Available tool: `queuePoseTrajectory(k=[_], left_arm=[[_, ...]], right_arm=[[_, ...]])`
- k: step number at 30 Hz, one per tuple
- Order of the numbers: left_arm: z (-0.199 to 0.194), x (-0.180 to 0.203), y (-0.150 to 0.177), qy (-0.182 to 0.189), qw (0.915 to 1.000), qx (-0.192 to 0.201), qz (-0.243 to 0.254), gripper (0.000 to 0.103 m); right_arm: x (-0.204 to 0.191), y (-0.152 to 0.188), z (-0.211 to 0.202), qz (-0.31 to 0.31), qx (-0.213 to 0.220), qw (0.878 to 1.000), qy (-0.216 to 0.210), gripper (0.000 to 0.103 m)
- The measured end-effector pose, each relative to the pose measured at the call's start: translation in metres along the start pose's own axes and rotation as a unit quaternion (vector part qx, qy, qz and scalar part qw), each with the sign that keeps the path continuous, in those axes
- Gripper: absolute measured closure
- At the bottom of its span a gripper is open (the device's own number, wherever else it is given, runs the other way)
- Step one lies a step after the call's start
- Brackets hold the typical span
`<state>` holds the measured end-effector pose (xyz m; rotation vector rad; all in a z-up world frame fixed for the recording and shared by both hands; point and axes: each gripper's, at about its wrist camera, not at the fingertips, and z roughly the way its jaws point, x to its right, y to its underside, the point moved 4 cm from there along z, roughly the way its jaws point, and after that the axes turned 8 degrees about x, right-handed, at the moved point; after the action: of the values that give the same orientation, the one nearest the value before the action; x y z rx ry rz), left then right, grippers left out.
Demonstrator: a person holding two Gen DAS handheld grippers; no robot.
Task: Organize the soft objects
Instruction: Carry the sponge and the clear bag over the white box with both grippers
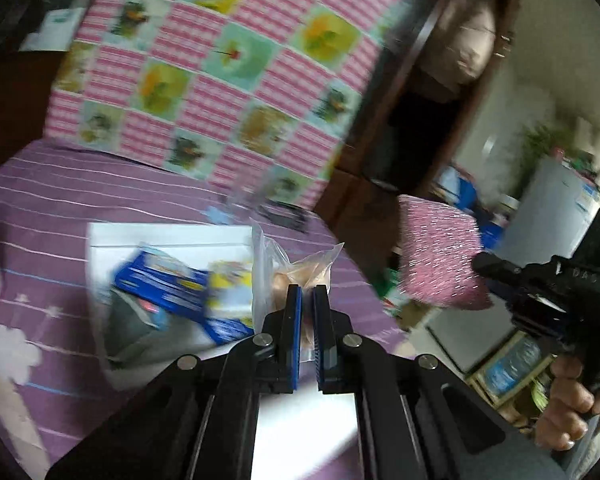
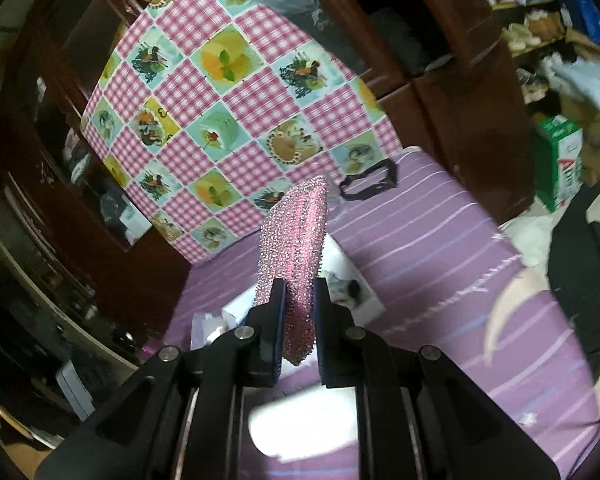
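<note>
My left gripper (image 1: pixel 307 294) is shut on a clear plastic bag (image 1: pixel 296 270) with tan soft things inside, held over a white box (image 1: pixel 168 240) on the purple striped bed. The box holds blue and yellow packets (image 1: pixel 180 288). My right gripper (image 2: pixel 299 286) is shut on a pink glittery sponge (image 2: pixel 296 240), which stands up edge-on between the fingers. In the left wrist view the same sponge (image 1: pixel 440 252) hangs in the air beyond the bed's right edge, held by the right gripper (image 1: pixel 485 263).
A pink checked patchwork cushion (image 2: pixel 236 120) leans against a dark wooden cabinet (image 2: pixel 452 120) at the head of the bed. A black strap (image 2: pixel 370 184) lies on the purple sheet (image 2: pixel 440 240). Cluttered shelves and a green and white carton (image 2: pixel 562 160) stand at the right.
</note>
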<state>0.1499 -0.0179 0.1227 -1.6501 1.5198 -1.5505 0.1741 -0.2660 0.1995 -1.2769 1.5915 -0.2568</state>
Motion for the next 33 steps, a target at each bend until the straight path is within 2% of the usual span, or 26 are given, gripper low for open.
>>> queuePoseTrajectory(k=[4, 9, 11, 14, 16, 20, 26, 33], left_arm=[[0.005, -0.015, -0.01, -0.052, 0.9985, 0.011, 0.009, 0.099], [0.026, -0.011, -0.025, -0.12, 0.9915, 0.007, 0.05, 0.099], [0.033, -0.011, -0.027, -0.143, 0.9878, 0.008, 0.061, 0.099], [0.044, -0.016, -0.018, -0.193, 0.977, 0.001, 0.091, 0.099], [0.051, -0.02, -0.009, -0.206, 0.9724, -0.014, 0.108, 0.099], [0.058, -0.034, -0.004, -0.22, 0.9702, -0.03, 0.096, 0.099], [0.061, -0.046, 0.0, -0.243, 0.965, -0.046, 0.086, 0.099], [0.068, -0.063, 0.009, -0.263, 0.9576, -0.09, 0.076, 0.099]], right_arm=[[-0.013, -0.008, 0.034, 0.018, -0.012, 1.0, -0.02, 0.089], [-0.028, -0.014, 0.076, 0.039, -0.053, 0.995, -0.073, 0.088], [-0.027, -0.011, 0.087, 0.041, -0.062, 0.993, -0.087, 0.088], [-0.012, -0.001, 0.102, 0.063, -0.067, 0.992, -0.084, 0.088], [-0.001, 0.009, 0.12, 0.065, -0.087, 0.992, -0.07, 0.088], [0.014, 0.02, 0.137, 0.073, -0.109, 0.99, -0.054, 0.088], [0.029, 0.025, 0.147, 0.069, -0.119, 0.99, -0.035, 0.088], [0.027, 0.032, 0.156, 0.051, -0.132, 0.99, -0.024, 0.088]])
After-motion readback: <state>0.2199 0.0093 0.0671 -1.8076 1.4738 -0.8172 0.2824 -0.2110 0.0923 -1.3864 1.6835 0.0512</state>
